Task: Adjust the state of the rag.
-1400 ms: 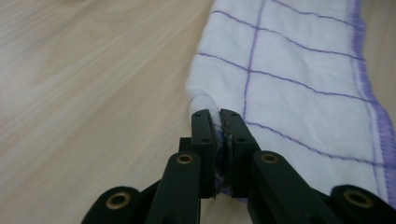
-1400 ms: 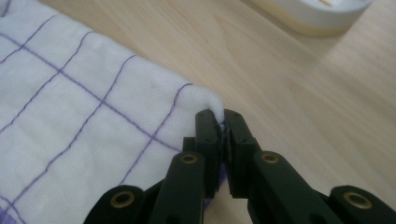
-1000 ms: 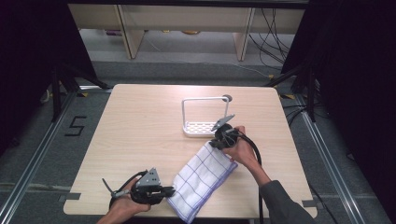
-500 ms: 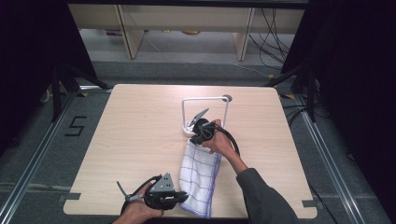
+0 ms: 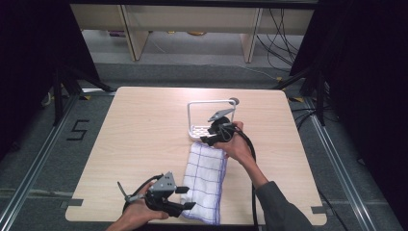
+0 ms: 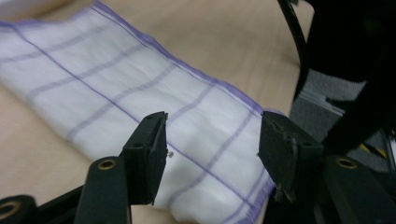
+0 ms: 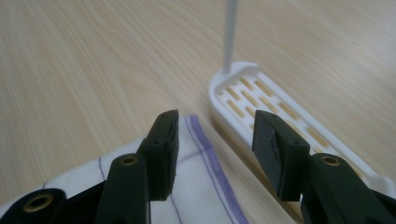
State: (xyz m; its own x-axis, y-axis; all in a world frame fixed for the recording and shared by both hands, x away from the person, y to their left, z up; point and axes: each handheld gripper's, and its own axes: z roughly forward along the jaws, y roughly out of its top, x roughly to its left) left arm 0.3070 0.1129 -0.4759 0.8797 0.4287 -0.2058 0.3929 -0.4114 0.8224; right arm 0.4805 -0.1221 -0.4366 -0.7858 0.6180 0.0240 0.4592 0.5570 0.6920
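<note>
A white cloth with thin purple checks (image 5: 207, 179) lies folded in a long strip on the wooden table (image 5: 144, 130), running from the table's front edge up to a white wire rack (image 5: 210, 104). My left gripper (image 5: 188, 198) hovers over the cloth's near end. Its jaws have just been opening, and the cloth (image 6: 116, 93) lies loose under the left gripper (image 6: 212, 140). My right gripper (image 5: 208, 135) is at the far end. Its jaws have also just been opening and stand apart over the cloth's corner (image 7: 196, 196), beside the rack's slotted base (image 7: 261, 98). Nothing is pinched in the right gripper (image 7: 215, 140).
The rack's thin upright wire (image 7: 230, 37) rises just beyond the right jaws. Dark floor with cables and shelving (image 5: 192, 29) lies past the table's far edge. Bare wood spreads to the left of the cloth.
Both grippers were shut on the cloth's ends and have let go. The cloth swung from a slant to lie lengthwise, and the right gripper moved left toward the rack.
</note>
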